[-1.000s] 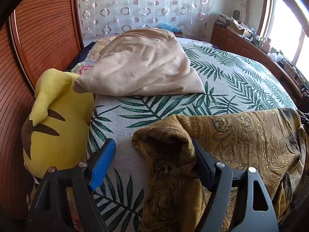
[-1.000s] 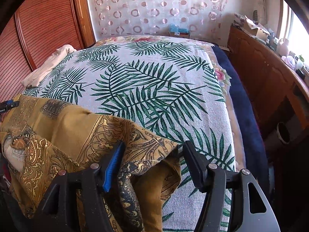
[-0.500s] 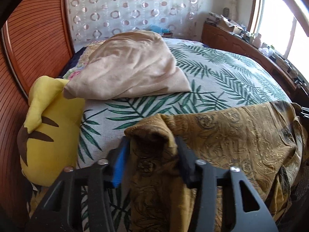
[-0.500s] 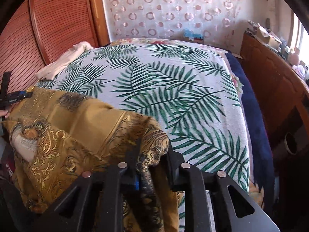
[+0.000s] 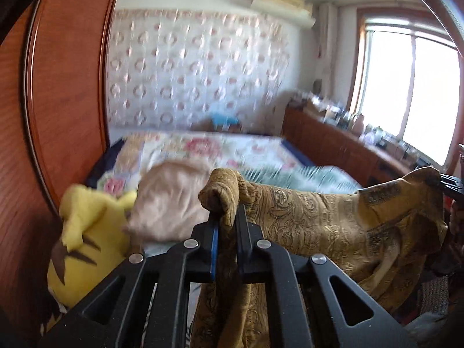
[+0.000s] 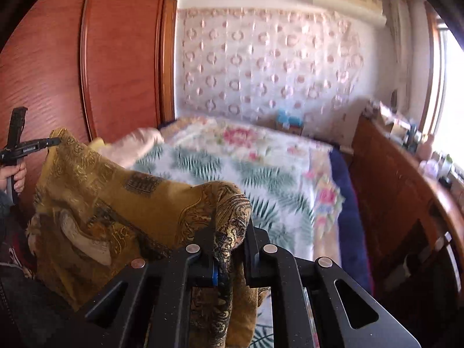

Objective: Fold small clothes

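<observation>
A mustard-gold garment with a dark paisley print (image 5: 313,220) hangs stretched between my two grippers, lifted above the bed. My left gripper (image 5: 225,217) is shut on one bunched corner of it. My right gripper (image 6: 229,232) is shut on the other corner, and the cloth (image 6: 110,203) sags away to the left. The right gripper's tip shows at the far right of the left wrist view (image 5: 452,182); the left gripper and the hand holding it show at the left of the right wrist view (image 6: 17,150).
The bed (image 6: 261,174) has a palm-leaf cover with a floral blanket at its far end. A beige pillow (image 5: 171,200) and a yellow plush toy (image 5: 87,240) lie by the wooden wardrobe (image 5: 69,92). A wooden sideboard (image 6: 406,191) with clutter runs under the window.
Both grippers closed on the garment's corners and then rose, lifting it off the bed. Both views now tilt up toward the far wall and are motion-blurred.
</observation>
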A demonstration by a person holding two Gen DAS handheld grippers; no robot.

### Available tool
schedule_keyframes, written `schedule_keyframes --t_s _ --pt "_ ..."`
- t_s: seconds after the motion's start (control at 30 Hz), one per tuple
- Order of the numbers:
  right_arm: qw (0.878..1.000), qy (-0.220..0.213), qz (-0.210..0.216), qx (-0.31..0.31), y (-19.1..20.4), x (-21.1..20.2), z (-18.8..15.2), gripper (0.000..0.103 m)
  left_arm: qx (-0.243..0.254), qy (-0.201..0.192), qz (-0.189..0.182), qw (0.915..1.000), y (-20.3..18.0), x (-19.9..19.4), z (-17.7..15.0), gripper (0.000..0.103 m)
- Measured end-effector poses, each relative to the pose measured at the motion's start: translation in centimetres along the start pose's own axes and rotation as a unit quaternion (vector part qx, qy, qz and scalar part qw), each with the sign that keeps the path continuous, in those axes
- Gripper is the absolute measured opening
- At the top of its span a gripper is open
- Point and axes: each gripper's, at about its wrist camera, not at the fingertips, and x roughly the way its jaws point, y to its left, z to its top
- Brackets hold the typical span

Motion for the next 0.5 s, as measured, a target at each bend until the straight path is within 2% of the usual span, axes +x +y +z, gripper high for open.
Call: schedule_keyframes --t_s 0.13,0.33,0.5 --pt "0.998 -0.063 0.004 -0.014 0.5 -6.0 3.8 0.011 0.023 -0.054 -0.011 0.9982 -1.1 -4.3 3.4 0.01" --pt "0.991 -0.12 -0.029 -0.058 0.9 -12.1 9.0 0.011 0.031 -0.123 -0.004 0.9919 -0.9 -9.2 7.9 0.01" --pt "0.985 -0.156 -0.042 -0.065 0.9 -15.8 12.4 0.011 0.038 -0.174 -0.003 0.9841 -0.8 -12.5 11.6 0.01"
